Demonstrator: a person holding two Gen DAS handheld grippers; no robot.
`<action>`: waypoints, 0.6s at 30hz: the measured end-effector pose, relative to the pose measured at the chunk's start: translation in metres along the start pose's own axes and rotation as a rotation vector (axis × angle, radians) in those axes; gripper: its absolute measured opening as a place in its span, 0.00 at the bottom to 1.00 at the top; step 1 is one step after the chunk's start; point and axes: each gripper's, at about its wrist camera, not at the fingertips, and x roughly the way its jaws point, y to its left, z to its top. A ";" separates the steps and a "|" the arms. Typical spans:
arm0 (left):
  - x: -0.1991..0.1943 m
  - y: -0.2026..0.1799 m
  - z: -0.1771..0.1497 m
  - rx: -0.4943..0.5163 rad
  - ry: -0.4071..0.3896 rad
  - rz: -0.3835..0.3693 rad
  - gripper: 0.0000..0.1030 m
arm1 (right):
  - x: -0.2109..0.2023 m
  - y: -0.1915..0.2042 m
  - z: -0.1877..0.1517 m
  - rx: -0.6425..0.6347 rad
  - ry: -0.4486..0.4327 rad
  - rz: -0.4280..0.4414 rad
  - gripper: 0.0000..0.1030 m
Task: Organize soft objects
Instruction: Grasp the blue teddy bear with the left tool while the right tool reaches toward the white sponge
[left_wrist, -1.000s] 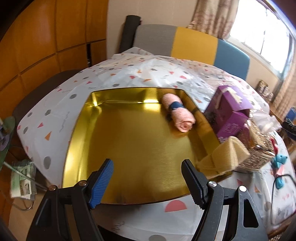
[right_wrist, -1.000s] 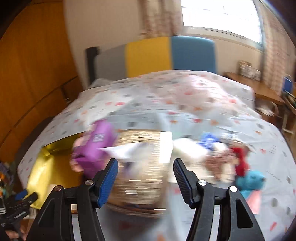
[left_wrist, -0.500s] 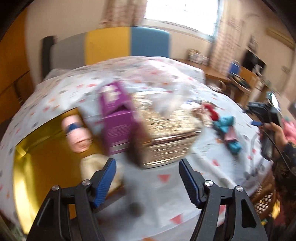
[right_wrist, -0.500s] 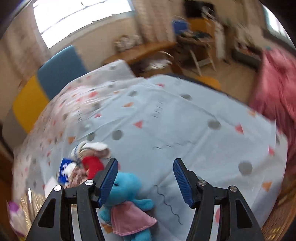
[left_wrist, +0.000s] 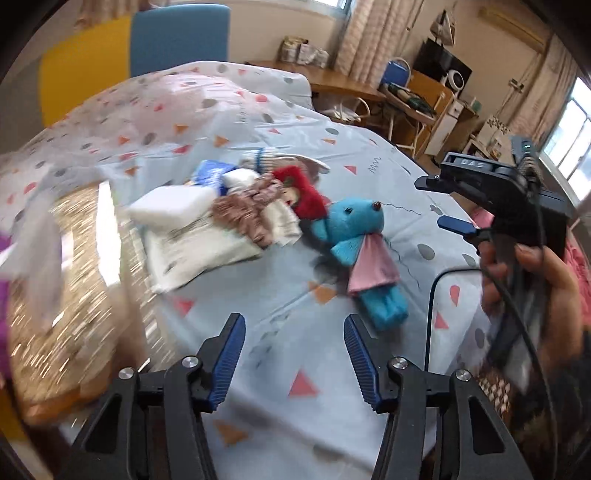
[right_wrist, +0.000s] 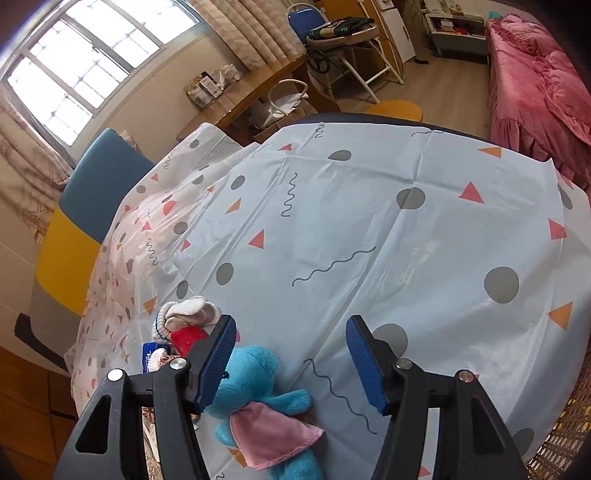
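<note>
Lying on its back at the centre right of the left wrist view is a blue plush toy (left_wrist: 364, 240) in a pink dress, its head toward the upper part of the frame and its legs toward the lower right. It rests on a counter (left_wrist: 280, 354) covered by a pale blue cloth printed with triangles, dots and squiggles. Just to the left of the toy's head, a heap of soft things is seen: a doll with red hair (left_wrist: 303, 190) and a patterned dress, a white sponge-like block (left_wrist: 171, 205), and a folded white cloth (left_wrist: 199, 251) under them. A glittery gold basket (left_wrist: 62, 280) fills the left edge, blurred.

The left gripper (left_wrist: 293, 360) is shown at the bottom centre, its blue-padded fingers spread wide apart with nothing between them, above bare cloth below the toy. At the right edge of the same view, the right gripper (left_wrist: 456, 227) is held in a person's hand (left_wrist: 546, 280), seen from the side, with a black cable trailing down from it.

In the right wrist view, the right gripper (right_wrist: 291, 363) is seen at the bottom centre with its fingers likewise wide apart and empty. The blue plush toy (right_wrist: 258, 402) lies at the lower left, partly behind the left finger, and the heap with a grey knitted item (right_wrist: 188, 314) is seen above it. A pink bed (right_wrist: 535, 88) occupies the upper right.
</note>
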 end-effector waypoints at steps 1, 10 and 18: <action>0.007 -0.005 0.006 0.000 0.012 -0.013 0.53 | 0.001 0.000 0.000 0.003 0.003 0.005 0.61; 0.076 -0.038 0.054 -0.076 0.080 -0.094 0.61 | 0.000 -0.005 0.001 0.038 0.012 0.050 0.61; 0.127 -0.057 0.069 -0.091 0.125 -0.038 0.71 | 0.003 -0.003 0.000 0.040 0.028 0.078 0.61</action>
